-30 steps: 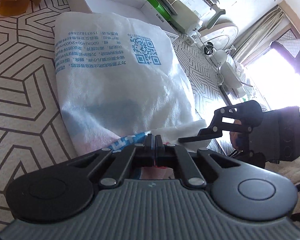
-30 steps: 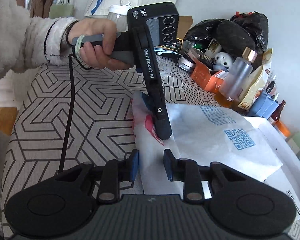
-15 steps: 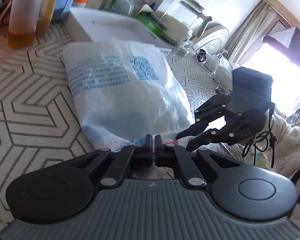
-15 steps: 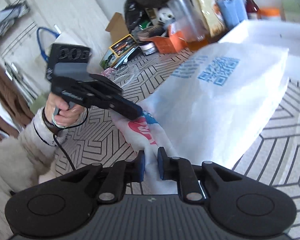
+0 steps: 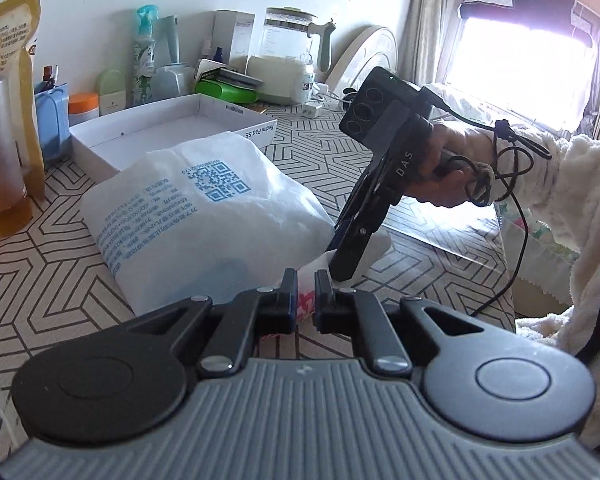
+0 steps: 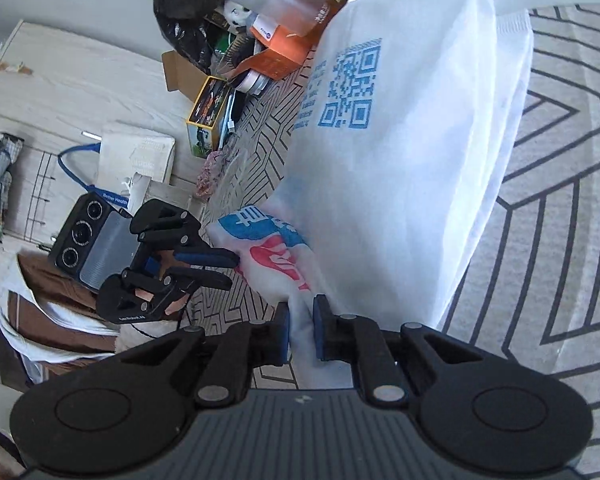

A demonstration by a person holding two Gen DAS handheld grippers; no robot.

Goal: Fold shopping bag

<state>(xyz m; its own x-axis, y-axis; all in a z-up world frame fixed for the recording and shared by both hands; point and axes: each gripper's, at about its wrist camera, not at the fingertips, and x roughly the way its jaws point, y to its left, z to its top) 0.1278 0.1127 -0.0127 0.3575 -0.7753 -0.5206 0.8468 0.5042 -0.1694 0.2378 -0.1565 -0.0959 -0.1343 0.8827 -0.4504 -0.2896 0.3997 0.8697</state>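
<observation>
White shopping bag (image 5: pixel 204 216) with blue QR code lies on patterned counter (image 5: pixel 40 280), just beside white box (image 5: pixel 172 128). Left gripper (image 5: pixel 306 280) slightly parted, bag's edge between fingers, grip not clear. Right gripper (image 6: pixel 300 320) likewise narrowly parted around bag's near edge, grip not clear. Bottle (image 5: pixel 0 152) at left.

**What you cannot make out**

Your right gripper's (image 5: pixel 342 266) fingertips sit behind a fold of the shopping bag (image 5: pixel 204 220), so their grip is unreadable. The small blue print (image 5: pixel 148 212) at nine o'clock from the QR code (image 5: pixel 219 180) is too fine to read. The yellow pouch (image 5: pixel 14 40) at ten o'clock is cut off by the frame edge.
</observation>
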